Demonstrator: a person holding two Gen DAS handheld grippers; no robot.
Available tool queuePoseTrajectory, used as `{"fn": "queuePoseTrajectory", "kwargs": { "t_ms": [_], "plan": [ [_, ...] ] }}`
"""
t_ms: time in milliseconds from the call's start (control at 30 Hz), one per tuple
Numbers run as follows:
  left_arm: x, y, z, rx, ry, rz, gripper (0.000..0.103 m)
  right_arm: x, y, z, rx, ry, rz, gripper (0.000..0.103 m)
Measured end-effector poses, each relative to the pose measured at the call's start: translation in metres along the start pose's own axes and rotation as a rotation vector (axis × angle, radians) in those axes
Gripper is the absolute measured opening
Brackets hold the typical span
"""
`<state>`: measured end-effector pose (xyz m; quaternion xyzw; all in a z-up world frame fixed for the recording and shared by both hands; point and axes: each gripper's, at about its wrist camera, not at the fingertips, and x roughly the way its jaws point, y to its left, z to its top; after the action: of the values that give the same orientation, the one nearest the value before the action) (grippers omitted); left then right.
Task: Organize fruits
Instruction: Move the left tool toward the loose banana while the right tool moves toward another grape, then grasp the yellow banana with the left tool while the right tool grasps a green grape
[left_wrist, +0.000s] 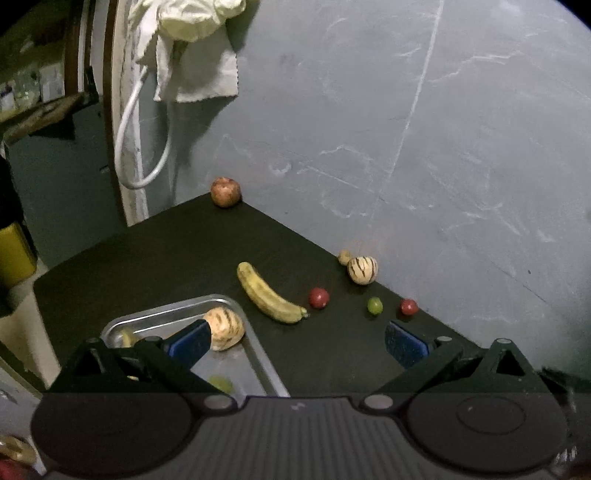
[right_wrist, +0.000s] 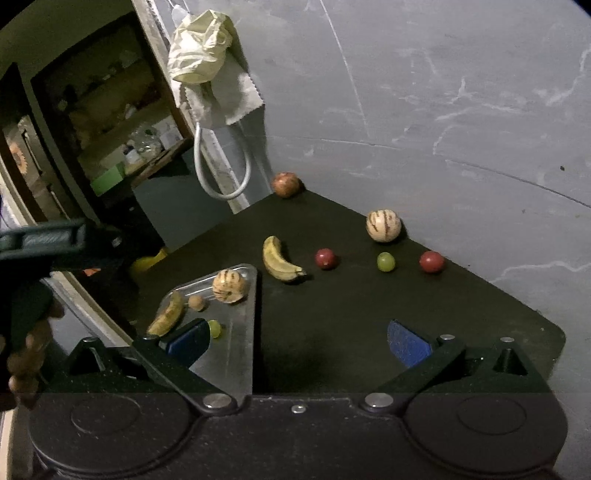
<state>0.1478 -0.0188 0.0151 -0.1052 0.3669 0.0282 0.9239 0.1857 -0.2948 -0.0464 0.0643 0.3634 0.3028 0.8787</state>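
Note:
A metal tray (right_wrist: 242, 354) on the dark table holds a striped melon (right_wrist: 229, 285), a banana (right_wrist: 168, 314), a small brown fruit (right_wrist: 196, 302) and a green grape (right_wrist: 214, 328). On the table lie a banana (right_wrist: 279, 260), two red fruits (right_wrist: 325, 258) (right_wrist: 431, 261), a green grape (right_wrist: 385, 261), a striped melon (right_wrist: 383, 225) and a pomegranate (right_wrist: 285, 184). My right gripper (right_wrist: 297, 341) is open and empty over the tray's edge. My left gripper (left_wrist: 295, 341) is open and empty, above the tray (left_wrist: 258, 365), near the striped melon (left_wrist: 223, 328) in it. The loose banana (left_wrist: 269, 293) lies just ahead.
The table's far corner meets a grey wall (right_wrist: 443, 110). A cloth (right_wrist: 207, 66) and a white hose (right_wrist: 221, 173) hang at the left. A shelf with clutter (right_wrist: 122, 140) stands beyond the table's left edge. A small brown fruit (left_wrist: 344, 257) sits by the far melon (left_wrist: 362, 270).

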Motion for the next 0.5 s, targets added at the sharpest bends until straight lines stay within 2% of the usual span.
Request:
{"fn": "queuePoseTrajectory", "kwargs": {
  "t_ms": [300, 500],
  "plan": [
    [0.091, 0.024, 0.035, -0.03, 0.081, -0.022, 0.101, 0.048, 0.011, 0.026, -0.031, 0.03, -0.073, 0.102],
    [0.159, 0.037, 0.049, -0.079, 0.15, -0.013, 0.091, 0.082, 0.01, 0.039, -0.027, 0.061, -0.102, 0.102]
  ]
}}
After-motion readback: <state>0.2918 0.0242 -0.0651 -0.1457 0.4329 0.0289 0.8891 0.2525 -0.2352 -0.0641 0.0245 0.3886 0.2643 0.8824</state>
